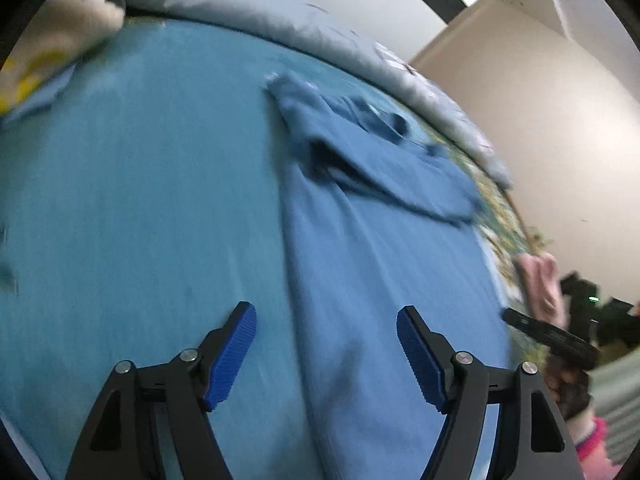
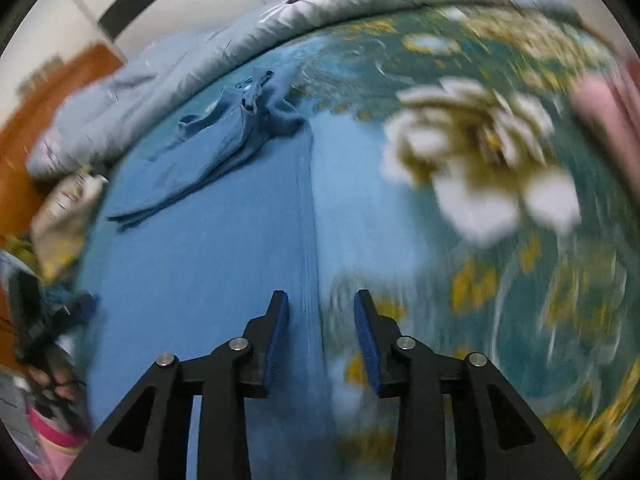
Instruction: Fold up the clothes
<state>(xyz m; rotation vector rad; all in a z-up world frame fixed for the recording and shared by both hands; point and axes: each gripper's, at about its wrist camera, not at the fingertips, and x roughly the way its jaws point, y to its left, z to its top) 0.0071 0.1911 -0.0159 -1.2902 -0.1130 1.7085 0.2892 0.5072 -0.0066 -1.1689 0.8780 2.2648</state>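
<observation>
Over the blue shirt (image 1: 380,240), left tongs (image 1: 326,356) gape wide; right tongs (image 2: 322,336), narrower, alone see floral bedding (image 2: 500,160).

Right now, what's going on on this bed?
A person holds a gripper in each hand over a blue long-sleeved shirt spread on a floral bedsheet. One sleeve is already folded across the chest. The left gripper hangs open above the shirt's lower part; the right gripper is open at the shirt's edge. Neither grips any cloth. A grey quilt is bunched beyond.
</observation>
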